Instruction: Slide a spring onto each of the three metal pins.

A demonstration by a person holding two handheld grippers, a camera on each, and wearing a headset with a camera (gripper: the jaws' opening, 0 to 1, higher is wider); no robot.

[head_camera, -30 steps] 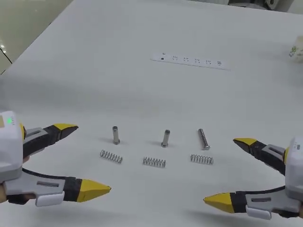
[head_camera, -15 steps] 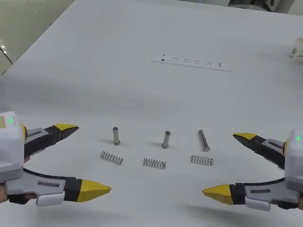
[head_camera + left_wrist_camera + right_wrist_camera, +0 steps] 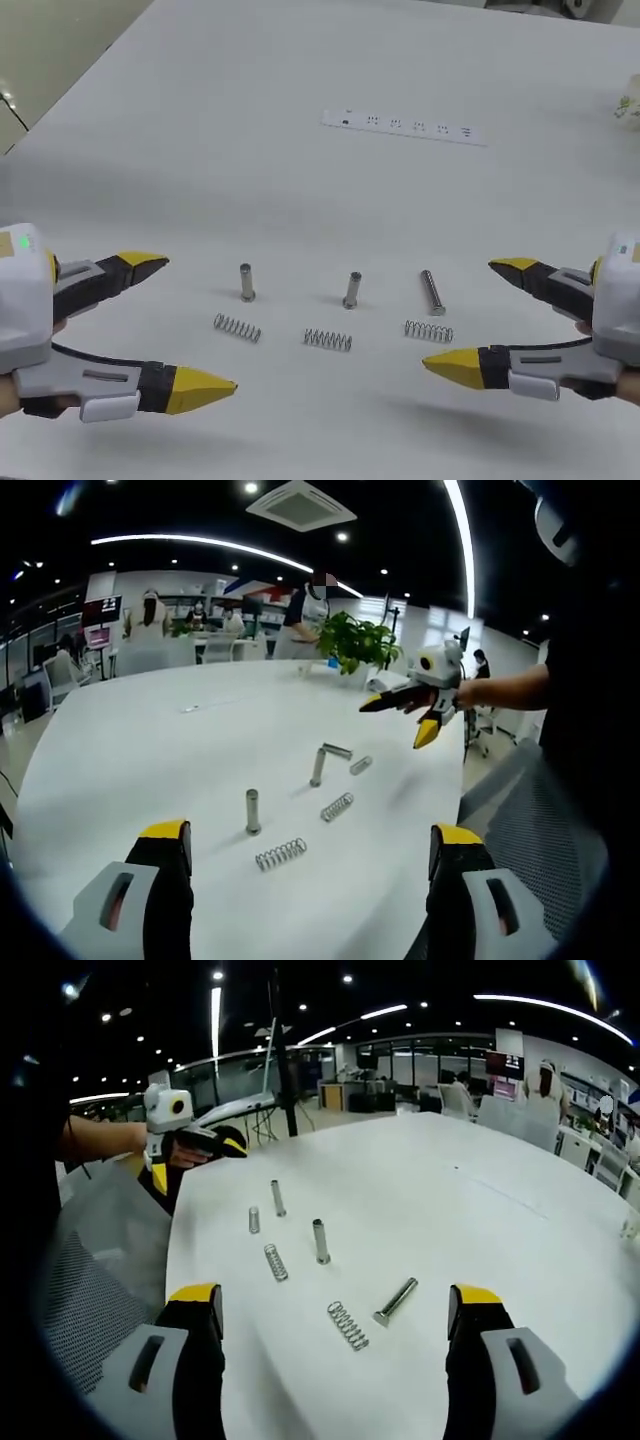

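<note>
Grippers are nearest to the person, one at each lower corner of the head view, both above the white bench (image 3: 200, 150). The left gripper (image 3: 200, 323) has its two yellow-tipped jaws spread wide and holds nothing. The right gripper (image 3: 457, 315) is spread wide as well, with nothing between its jaws. The two grippers point toward each other, and the parts lie between them, touched by no jaw.

Next comes a row of three springs, all lying flat on the bench: the left spring (image 3: 237, 328), the middle spring (image 3: 327, 340) and the right spring (image 3: 429, 331). They are well apart from each other. Just behind each spring is one metal pin. The left pin (image 3: 247, 282) stands upright on its wider end, and the middle pin (image 3: 352, 290) stands too, with a small lean. The right pin (image 3: 432, 292) lies on its side, as the right gripper view shows clearly, with its head end near the right spring. No spring is on a pin yet; each lies just in front of its pin, apart from it.

Farther back, a long white power strip (image 3: 405, 127) lies flat across the bench.
</note>
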